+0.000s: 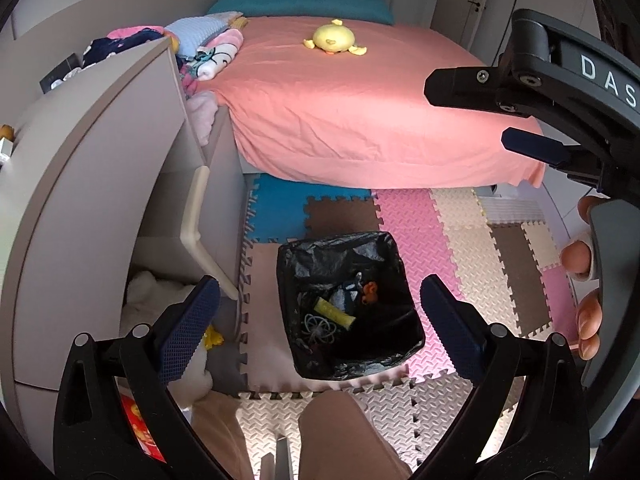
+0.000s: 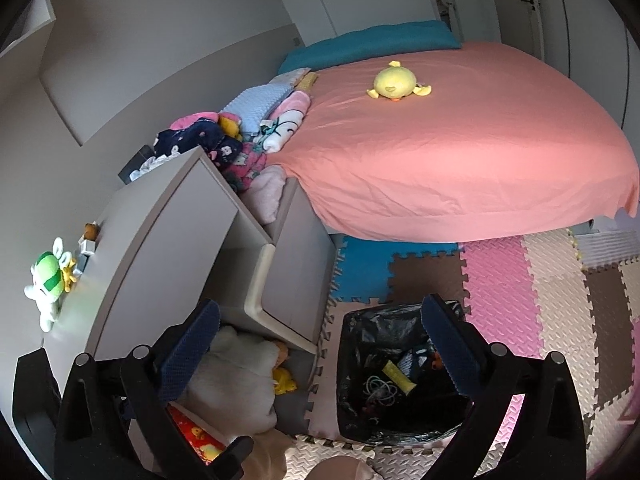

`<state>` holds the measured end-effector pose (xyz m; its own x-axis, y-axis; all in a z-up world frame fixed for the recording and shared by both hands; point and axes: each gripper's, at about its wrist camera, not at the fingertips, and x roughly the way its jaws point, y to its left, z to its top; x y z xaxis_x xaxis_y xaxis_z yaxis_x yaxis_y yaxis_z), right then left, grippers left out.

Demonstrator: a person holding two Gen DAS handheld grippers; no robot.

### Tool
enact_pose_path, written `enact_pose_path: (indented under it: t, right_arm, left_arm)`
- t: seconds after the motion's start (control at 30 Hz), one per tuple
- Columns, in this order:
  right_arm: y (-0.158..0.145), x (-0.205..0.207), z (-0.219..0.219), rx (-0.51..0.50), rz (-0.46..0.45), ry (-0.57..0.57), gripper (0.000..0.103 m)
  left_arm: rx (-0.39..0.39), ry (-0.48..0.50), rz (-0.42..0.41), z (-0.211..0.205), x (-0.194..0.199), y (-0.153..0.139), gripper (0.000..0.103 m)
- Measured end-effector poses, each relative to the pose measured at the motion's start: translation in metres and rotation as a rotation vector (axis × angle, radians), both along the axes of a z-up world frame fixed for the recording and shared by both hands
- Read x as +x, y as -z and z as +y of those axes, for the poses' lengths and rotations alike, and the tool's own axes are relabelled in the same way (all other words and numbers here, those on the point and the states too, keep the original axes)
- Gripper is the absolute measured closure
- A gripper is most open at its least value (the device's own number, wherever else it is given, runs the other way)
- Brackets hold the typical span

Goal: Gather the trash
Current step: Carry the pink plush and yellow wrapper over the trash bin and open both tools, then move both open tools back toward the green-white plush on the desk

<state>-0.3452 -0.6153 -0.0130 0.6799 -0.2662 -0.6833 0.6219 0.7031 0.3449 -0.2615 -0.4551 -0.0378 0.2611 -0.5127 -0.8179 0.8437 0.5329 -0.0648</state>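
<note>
A bin lined with a black bag [image 1: 348,308] stands on the foam floor mat below me; it also shows in the right wrist view as the bin [image 2: 384,376]. Inside lie a yellow wrapper [image 1: 335,311], a coil of grey cord [image 1: 320,326] and an orange scrap [image 1: 370,291]. My left gripper [image 1: 320,324] hangs wide open above the bin with nothing between its fingers. My right gripper [image 2: 320,344] is also wide open and empty; its right finger covers part of the bin. In the left wrist view the right gripper [image 1: 500,116] shows at the upper right, held by a hand [image 1: 584,276].
A bed with a pink sheet [image 1: 360,100] and a yellow plush toy [image 1: 334,38] lies beyond the bin. A grey desk [image 2: 160,240] with an open shelf stands to the left, plush toys [image 2: 236,372] under it. Coloured foam tiles [image 2: 520,292] cover the floor. My knee [image 1: 340,432] shows below.
</note>
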Motion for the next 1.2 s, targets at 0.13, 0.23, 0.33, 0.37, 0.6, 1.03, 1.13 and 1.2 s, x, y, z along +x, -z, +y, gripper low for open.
enact_pose_path:
  t: [0.13, 0.23, 0.33, 0.37, 0.6, 1.03, 1.13, 1.2]
  right_arm:
    - [-0.007, 0.011, 0.008, -0.011, -0.002, -0.017, 0.003]
    - [-0.012, 0.022, 0.014, -0.018, -0.007, -0.038, 0.003]
    - [-0.020, 0.037, 0.025, -0.028, -0.012, -0.071, 0.003]
    - [-0.022, 0.040, 0.028, -0.033, -0.012, -0.078, 0.003]
    - [-0.039, 0.077, 0.057, -0.067, -0.026, -0.161, 0.003]
    - [-0.056, 0.160, 0.118, -0.075, -0.033, -0.332, 0.003]
    - [-0.058, 0.183, 0.135, -0.054, -0.042, -0.386, 0.003]
    - [-0.058, 0.198, 0.146, -0.041, -0.046, -0.418, 0.003]
  left_arm:
    - [-0.022, -0.020, -0.005, 0.008, 0.007, -0.010, 0.006]
    - [-0.031, -0.037, -0.007, 0.015, 0.015, -0.017, 0.006]
    - [-0.040, -0.065, -0.019, 0.027, 0.026, -0.026, 0.006]
    - [-0.045, -0.078, -0.022, 0.032, 0.031, -0.029, 0.006]
    - [-0.067, -0.172, -0.057, 0.066, 0.067, -0.052, 0.006]
    - [-0.078, -0.366, -0.078, 0.143, 0.135, -0.071, 0.006]
    - [-0.069, -0.422, -0.084, 0.165, 0.154, -0.071, 0.006]
    - [-0.065, -0.456, -0.084, 0.180, 0.167, -0.070, 0.006]
